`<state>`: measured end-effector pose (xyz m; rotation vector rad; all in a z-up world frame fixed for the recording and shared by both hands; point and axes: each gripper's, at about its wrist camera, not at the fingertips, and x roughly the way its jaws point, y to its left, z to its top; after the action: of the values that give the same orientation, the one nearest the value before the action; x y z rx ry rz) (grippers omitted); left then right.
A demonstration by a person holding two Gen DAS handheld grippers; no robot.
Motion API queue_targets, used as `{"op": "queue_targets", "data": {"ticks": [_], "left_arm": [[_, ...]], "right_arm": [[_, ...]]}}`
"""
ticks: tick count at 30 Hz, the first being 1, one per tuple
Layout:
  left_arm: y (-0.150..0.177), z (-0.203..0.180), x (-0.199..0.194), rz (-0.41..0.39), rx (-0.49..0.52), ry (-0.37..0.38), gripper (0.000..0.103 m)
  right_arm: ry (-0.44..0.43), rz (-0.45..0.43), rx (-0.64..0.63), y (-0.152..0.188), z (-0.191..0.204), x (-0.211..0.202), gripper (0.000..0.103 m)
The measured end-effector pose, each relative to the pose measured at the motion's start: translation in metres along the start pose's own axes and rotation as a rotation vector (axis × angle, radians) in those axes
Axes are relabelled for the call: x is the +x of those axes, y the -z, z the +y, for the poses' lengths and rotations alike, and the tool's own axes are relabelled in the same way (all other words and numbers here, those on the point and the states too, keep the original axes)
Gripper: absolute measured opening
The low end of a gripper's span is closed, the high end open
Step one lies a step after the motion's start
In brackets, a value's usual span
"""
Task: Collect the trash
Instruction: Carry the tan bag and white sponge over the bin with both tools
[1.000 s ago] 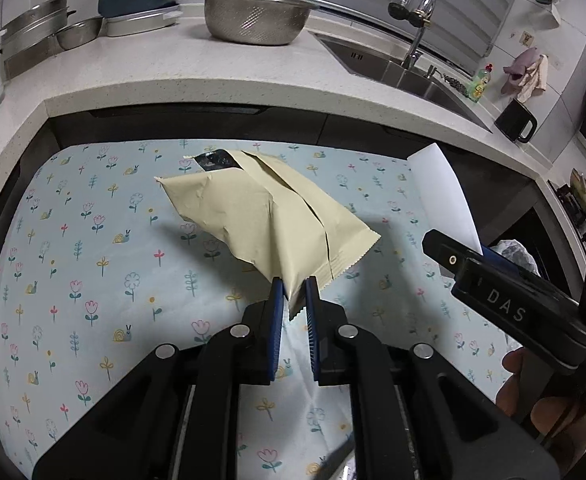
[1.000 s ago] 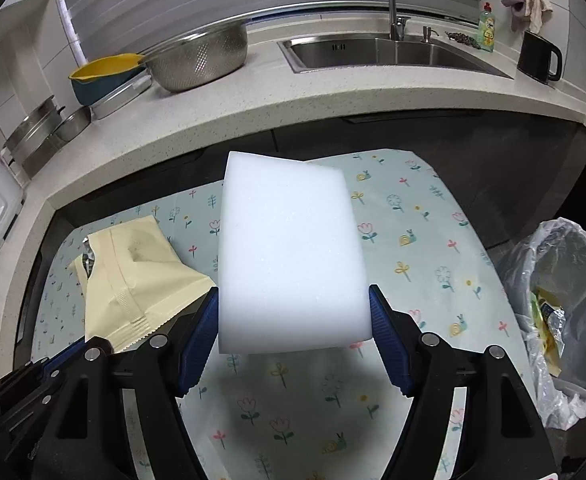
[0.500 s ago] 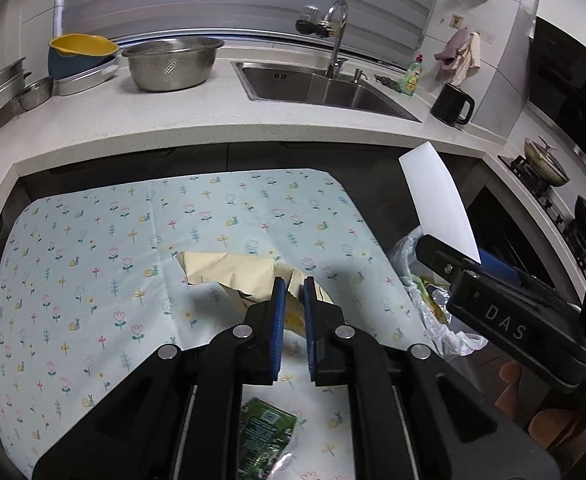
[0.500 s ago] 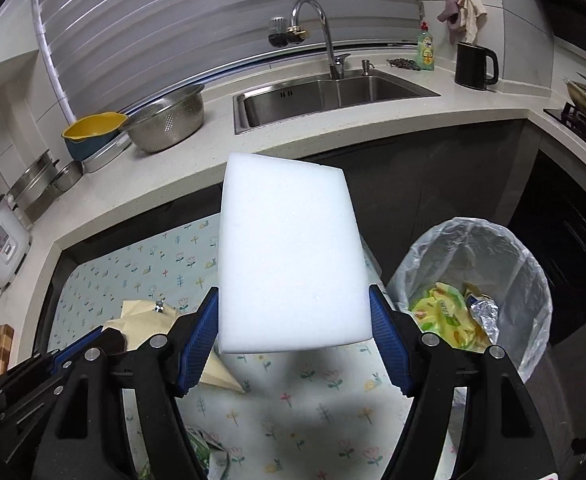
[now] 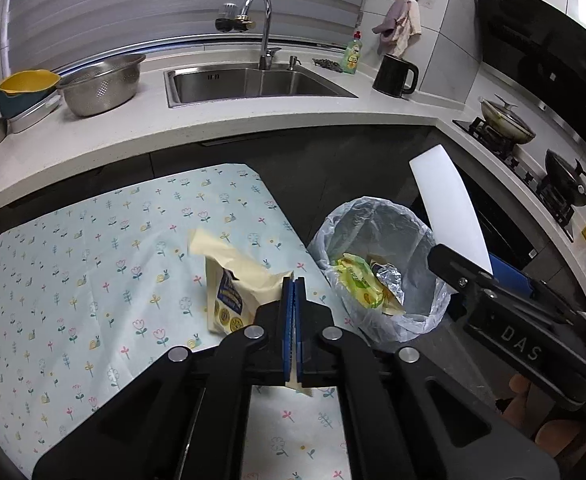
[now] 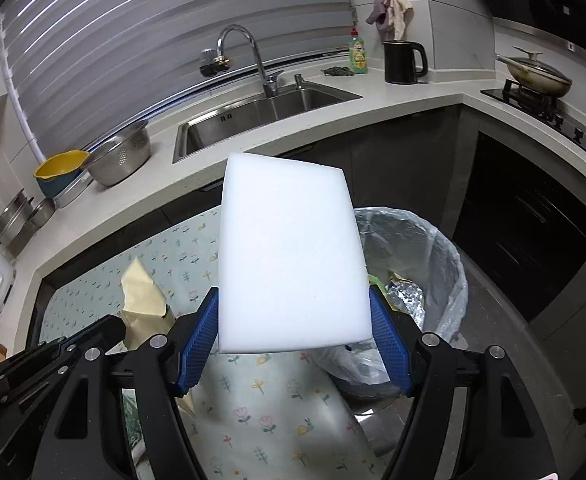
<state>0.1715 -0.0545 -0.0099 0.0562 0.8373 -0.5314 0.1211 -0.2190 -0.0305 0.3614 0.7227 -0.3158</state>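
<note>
My left tongs (image 5: 293, 312) are pressed together on the corner of a cream wrapper (image 5: 237, 276), which hangs from the blue pads above the flowered desk (image 5: 73, 280), its printed face with yellow and blue marks turned toward the camera. Taking the bin (image 5: 377, 268) as my landmark: the wrapper sits just left of it, over the desk's right edge and short of the rim, while the bin itself stands on the floor hard against that edge, lined with a clear bag and already holding a yellow-green packet (image 5: 357, 288) and a bit of foil (image 5: 387, 280). My right tongs (image 6: 295, 340) stand wide, pinching a white foam block (image 6: 289, 256) by its two long sides; the block sticks straight out ahead of the pads and, in the right wrist view, covers the left part of the bin's mouth (image 6: 425, 248). From the left wrist view the same block (image 5: 449, 212) shows edge-on, up and to the right of the bin, with the right tongs' black body (image 5: 505, 320) beneath it. Beyond the bin runs the kitchen worktop with a sink (image 5: 253, 84), a colander (image 5: 101, 84) far left of it, and a black kettle (image 5: 395, 76) right of the sink; I cannot tell how high either piece of trash hangs over the bin.
</note>
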Motion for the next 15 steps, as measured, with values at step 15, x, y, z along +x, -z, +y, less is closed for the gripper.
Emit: {"op": "queue_targets", "data": {"ticks": [15], "left_arm": [[-0.016, -0.048, 0.015, 0.000, 0.090, 0.034, 0.000]], "right_arm": [[0.060, -0.006, 0.077, 0.007, -0.054, -0.003, 0.069]]}}
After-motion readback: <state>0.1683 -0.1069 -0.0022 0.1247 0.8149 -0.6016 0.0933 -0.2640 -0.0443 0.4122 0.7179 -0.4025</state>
